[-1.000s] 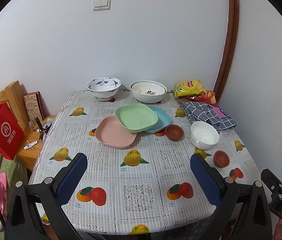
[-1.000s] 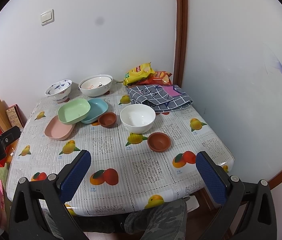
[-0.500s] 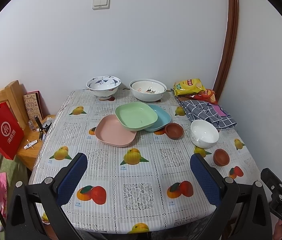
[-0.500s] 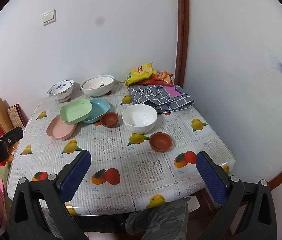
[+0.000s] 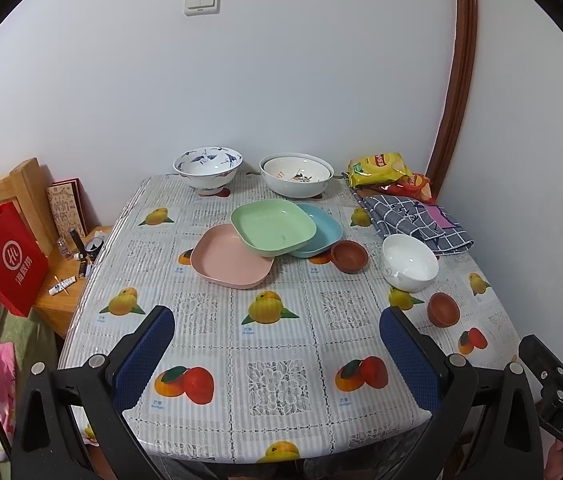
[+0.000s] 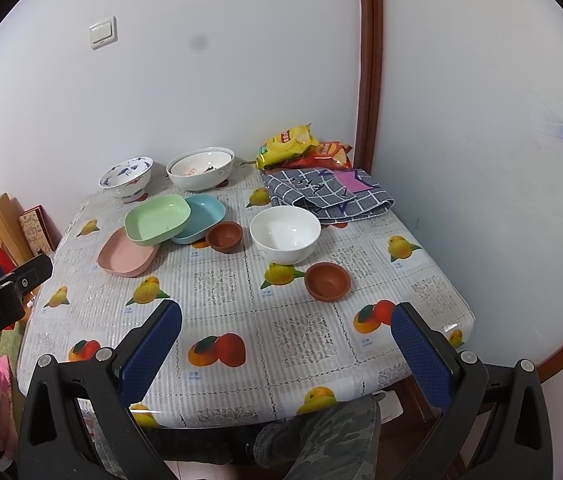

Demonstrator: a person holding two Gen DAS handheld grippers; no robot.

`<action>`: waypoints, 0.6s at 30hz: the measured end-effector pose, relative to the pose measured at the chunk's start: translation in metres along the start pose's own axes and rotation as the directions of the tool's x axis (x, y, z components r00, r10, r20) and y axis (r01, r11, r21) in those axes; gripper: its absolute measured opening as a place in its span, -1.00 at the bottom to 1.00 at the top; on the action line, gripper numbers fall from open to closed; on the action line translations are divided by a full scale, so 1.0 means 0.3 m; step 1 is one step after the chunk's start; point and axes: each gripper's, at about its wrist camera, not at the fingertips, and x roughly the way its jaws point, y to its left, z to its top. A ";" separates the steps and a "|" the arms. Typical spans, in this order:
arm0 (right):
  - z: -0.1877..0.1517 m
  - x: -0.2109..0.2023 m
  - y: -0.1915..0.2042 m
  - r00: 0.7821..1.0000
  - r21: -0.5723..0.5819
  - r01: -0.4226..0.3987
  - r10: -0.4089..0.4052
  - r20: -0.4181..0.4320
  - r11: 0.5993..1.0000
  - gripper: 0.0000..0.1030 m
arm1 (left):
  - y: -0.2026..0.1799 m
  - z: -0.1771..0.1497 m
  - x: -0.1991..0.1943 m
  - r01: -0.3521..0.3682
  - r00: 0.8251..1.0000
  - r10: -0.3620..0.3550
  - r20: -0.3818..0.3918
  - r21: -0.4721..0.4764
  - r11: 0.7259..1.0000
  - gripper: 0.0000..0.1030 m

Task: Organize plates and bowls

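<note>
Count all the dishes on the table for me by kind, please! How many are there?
Square plates: 3, the pink plate, the green plate and the blue plate.
Big bowls: 3, the blue-patterned bowl, the cream bowl and the white bowl.
Small brown bowls: 2, one by the plates and one near the table edge.
Total: 8 dishes.

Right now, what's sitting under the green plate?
The green plate rests across the pink plate and the blue plate, overlapping both. The parts of them beneath it are hidden; nothing else shows there.
</note>
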 end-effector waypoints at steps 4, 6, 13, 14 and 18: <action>-0.006 0.005 0.010 1.000 -0.008 -0.007 0.007 -0.004 1.000 0.99 | 0.008 -0.003 0.010 -0.008 1.000 0.008 -0.005 -0.003 1.000 1.00; -0.008 0.007 0.019 1.000 -0.016 -0.012 0.012 -0.003 1.000 0.99 | 0.012 -0.005 0.017 -0.009 1.000 0.009 -0.007 -0.003 1.000 1.00; 0.019 0.044 0.039 1.000 -0.039 -0.015 0.014 -0.008 0.999 0.99 | 0.022 0.013 0.045 -0.066 0.998 0.066 0.002 0.018 0.998 1.00; 0.022 0.053 0.042 1.000 -0.044 -0.010 0.010 -0.010 0.999 0.99 | 0.024 0.016 0.054 -0.071 0.997 0.071 0.000 0.021 0.997 1.00; 0.035 0.092 0.063 1.000 -0.062 -0.001 -0.001 -0.022 0.998 0.99 | 0.044 0.025 0.103 -0.088 0.996 0.088 -0.020 0.017 0.996 1.00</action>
